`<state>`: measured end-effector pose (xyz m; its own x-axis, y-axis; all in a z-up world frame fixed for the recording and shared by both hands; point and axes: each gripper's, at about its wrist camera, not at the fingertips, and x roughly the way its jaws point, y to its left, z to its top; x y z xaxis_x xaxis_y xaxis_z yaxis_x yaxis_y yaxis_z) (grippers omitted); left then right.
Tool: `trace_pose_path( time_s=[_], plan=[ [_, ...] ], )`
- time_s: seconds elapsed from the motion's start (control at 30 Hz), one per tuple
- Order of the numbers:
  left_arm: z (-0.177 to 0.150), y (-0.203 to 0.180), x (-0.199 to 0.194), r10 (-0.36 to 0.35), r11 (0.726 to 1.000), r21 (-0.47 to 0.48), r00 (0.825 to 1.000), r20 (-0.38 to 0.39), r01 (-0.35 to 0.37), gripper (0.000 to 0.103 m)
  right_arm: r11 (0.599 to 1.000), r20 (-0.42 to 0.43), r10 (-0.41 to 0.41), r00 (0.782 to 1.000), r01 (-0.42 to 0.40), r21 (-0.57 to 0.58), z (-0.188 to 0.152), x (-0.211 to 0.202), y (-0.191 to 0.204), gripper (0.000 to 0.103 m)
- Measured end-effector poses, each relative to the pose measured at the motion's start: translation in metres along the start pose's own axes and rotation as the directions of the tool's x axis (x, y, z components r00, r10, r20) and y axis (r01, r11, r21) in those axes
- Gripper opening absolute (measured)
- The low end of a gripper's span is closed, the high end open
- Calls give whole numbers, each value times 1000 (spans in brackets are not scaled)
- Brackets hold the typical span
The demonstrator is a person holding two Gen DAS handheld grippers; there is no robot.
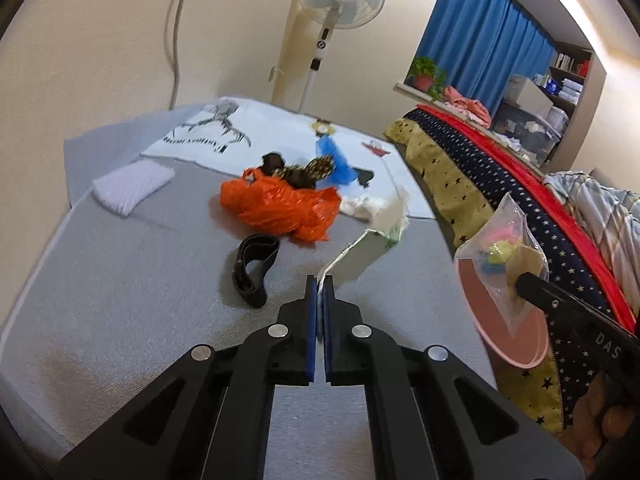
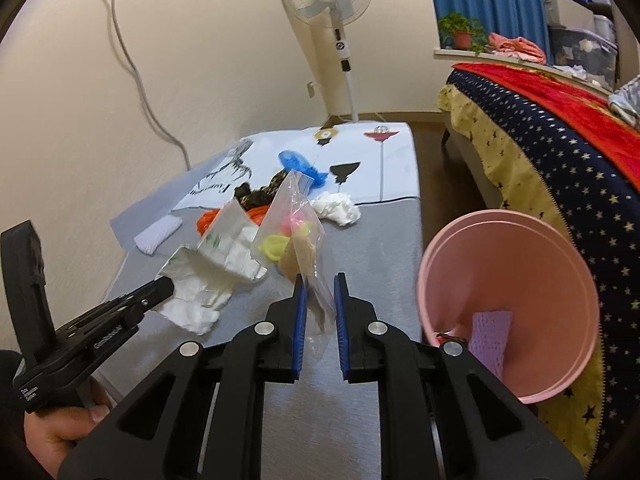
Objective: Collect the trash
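- Clear, crinkly plastic zip bag (image 2: pixel 296 224) with pink and yellow scraps inside looks light, limp and slippery; it hangs in the air above the grey mat (image 2: pixel 360 400), just left of the pink plastic bin (image 2: pixel 508 308).
- Right gripper (image 2: pixel 320 280) has its jaws slightly apart, the bag's lower corner between them; whether they truly pinch it I cannot tell. A hold near the sealed edge would likely slip less.
- Its long axis runs roughly upright, the zip end pointing up and away.
- Left gripper (image 1: pixel 320 282) is clamped on the crumpled white paper wrapper (image 1: pixel 360 256), light and soft, stretching away to the right.
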<state>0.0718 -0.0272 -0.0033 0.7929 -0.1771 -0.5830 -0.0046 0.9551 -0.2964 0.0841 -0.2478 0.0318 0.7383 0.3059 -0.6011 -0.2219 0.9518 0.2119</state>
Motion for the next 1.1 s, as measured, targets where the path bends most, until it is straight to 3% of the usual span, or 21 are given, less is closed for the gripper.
trace_pose_path(
  time_s=[0.77,1.1],
  plan=[
    [16,-67,-31,-158,987,6,983,93,158,2,985,127,-167,978,160,58,45,-85,-49,14],
    [17,-102,-21,-227,974,13,970,87,227,2,965,140,-245,959,228,125,65,-115,-103,14]
  ],
)
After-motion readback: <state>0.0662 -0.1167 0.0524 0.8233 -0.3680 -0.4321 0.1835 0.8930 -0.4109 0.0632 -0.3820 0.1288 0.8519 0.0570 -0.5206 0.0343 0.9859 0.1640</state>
